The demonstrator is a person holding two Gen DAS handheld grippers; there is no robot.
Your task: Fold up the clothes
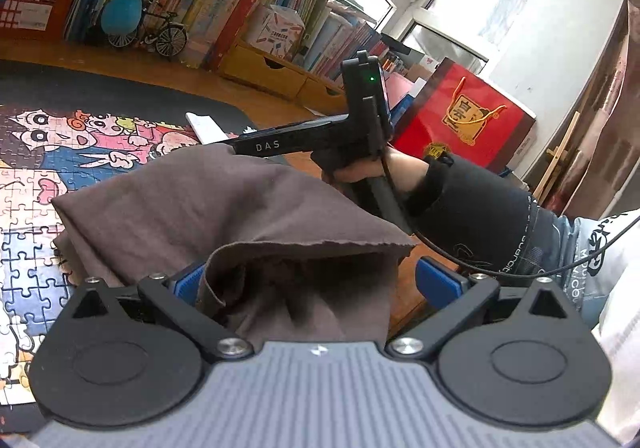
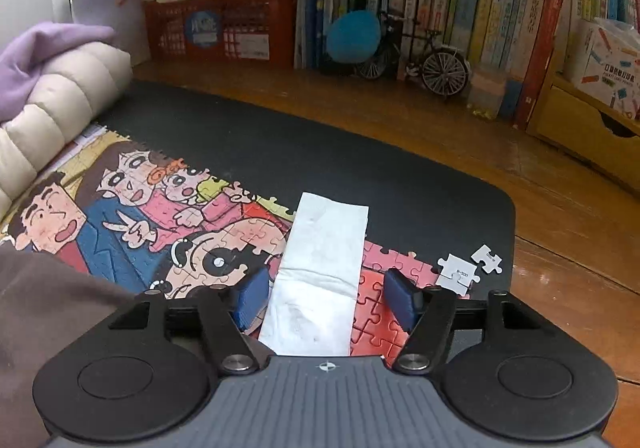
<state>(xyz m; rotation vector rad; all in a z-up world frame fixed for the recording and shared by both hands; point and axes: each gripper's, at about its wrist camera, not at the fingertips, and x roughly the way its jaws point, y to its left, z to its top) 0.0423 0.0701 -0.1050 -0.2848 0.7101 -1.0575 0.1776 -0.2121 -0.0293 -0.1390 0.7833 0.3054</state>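
In the left wrist view, our left gripper (image 1: pixel 316 280) stands wide apart around a bunched fold of the brown garment (image 1: pixel 208 204), its blue pads (image 1: pixel 434 280) not pressing the cloth, while the right gripper (image 1: pixel 248 146) reaches in from two o'clock over the jigsaw puzzle (image 1: pixel 36 208). In the right wrist view, that right gripper (image 2: pixel 324 298) sits about half open, holding nothing, over a white paper strip (image 2: pixel 326 260), the garment (image 2: pixel 44 308) at eight o'clock; we judge it should swing there, pinch one edge and lift evenly with the left
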